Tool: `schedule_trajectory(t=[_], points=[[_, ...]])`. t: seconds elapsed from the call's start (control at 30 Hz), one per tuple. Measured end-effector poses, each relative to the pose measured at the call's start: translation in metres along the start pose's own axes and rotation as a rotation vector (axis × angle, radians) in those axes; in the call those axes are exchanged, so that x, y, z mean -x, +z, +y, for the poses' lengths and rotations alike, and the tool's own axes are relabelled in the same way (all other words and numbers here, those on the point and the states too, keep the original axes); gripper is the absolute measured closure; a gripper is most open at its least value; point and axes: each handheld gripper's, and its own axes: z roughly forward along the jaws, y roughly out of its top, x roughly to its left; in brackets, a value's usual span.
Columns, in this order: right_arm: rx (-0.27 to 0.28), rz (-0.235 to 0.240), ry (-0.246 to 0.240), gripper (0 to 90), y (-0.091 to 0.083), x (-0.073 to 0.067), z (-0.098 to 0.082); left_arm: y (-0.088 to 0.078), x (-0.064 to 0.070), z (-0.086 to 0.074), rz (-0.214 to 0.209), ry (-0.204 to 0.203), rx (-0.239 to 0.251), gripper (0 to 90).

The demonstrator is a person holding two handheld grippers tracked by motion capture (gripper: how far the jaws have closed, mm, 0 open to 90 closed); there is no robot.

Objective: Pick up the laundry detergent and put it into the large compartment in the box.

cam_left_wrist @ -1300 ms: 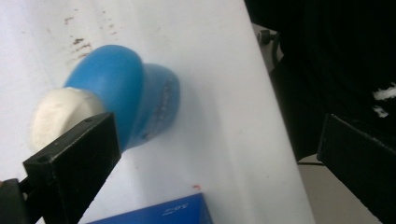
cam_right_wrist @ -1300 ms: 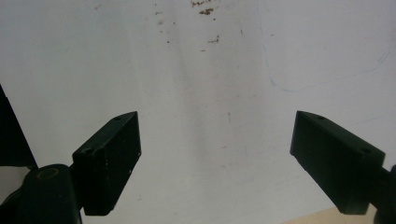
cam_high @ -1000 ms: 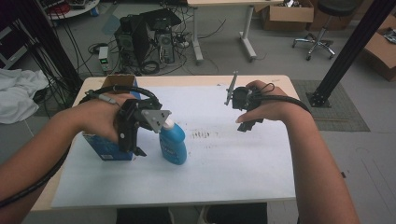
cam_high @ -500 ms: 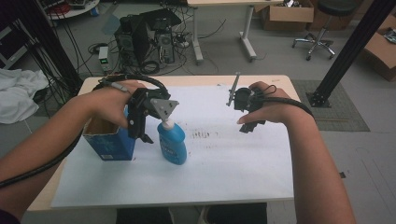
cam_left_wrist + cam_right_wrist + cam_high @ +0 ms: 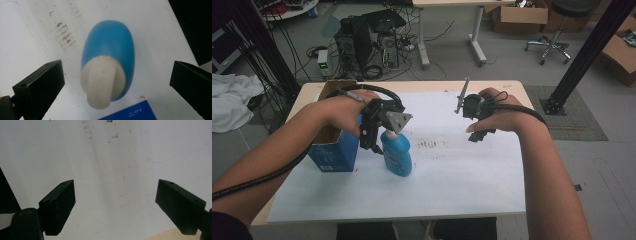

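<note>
A blue bottle (image 5: pixel 396 156) with a white cap stands upright on the white sheet (image 5: pixel 452 170), close to the right side of a blue box (image 5: pixel 333 150). My left gripper (image 5: pixel 373 144) hovers just over the bottle's top. In the left gripper view I look straight down on the white cap (image 5: pixel 103 83), and my left gripper (image 5: pixel 117 72) is open, one jaw on each side of the bottle and both well apart from it. My right gripper (image 5: pixel 477 134) is held over the sheet at the right. In its own view the right gripper (image 5: pixel 115 192) is open and holds nothing.
The blue box is open at the top and stands near the table's left edge; its corner (image 5: pixel 130 113) lies close under the bottle in the left gripper view. Dark smudges (image 5: pixel 427 145) mark the sheet. The wooden table edge (image 5: pixel 162 236) shows beyond the sheet. Computers and cables lie on the floor behind.
My left hand has moved right, from beside the box to over the bottle's cap. The bottle has stayed in place. The right gripper has barely moved.
</note>
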Motion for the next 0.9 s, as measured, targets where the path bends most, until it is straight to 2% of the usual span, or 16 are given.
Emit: schedule_trajectory(t=[0.17, 0.23, 0.5, 0.67, 0.9], points=[[0.004, 0.004, -0.003, 16.3, 0.002, 0.000, 0.001, 0.009, -0.002, 0.004, -0.013, 0.011, -0.015, 0.2], [0.003, 0.004, -0.004, 16.3, 0.003, 0.000, 0.000, 0.012, -0.003, 0.005, -0.018, 0.003, -0.021, 0.2], [0.001, 0.009, -0.007, 16.3, 0.006, 0.000, 0.001, 0.028, -0.005, 0.006, -0.017, 0.013, -0.056, 0.6], [0.001, 0.008, -0.009, 16.3, 0.007, 0.000, 0.002, 0.035, -0.005, 0.007, -0.017, 0.039, -0.058, 1.1], [0.013, -0.006, -0.003, 16.5, 0.006, 0.001, 0.001, 0.042, -0.005, 0.008, -0.025, 0.036, -0.064, 2.0]])
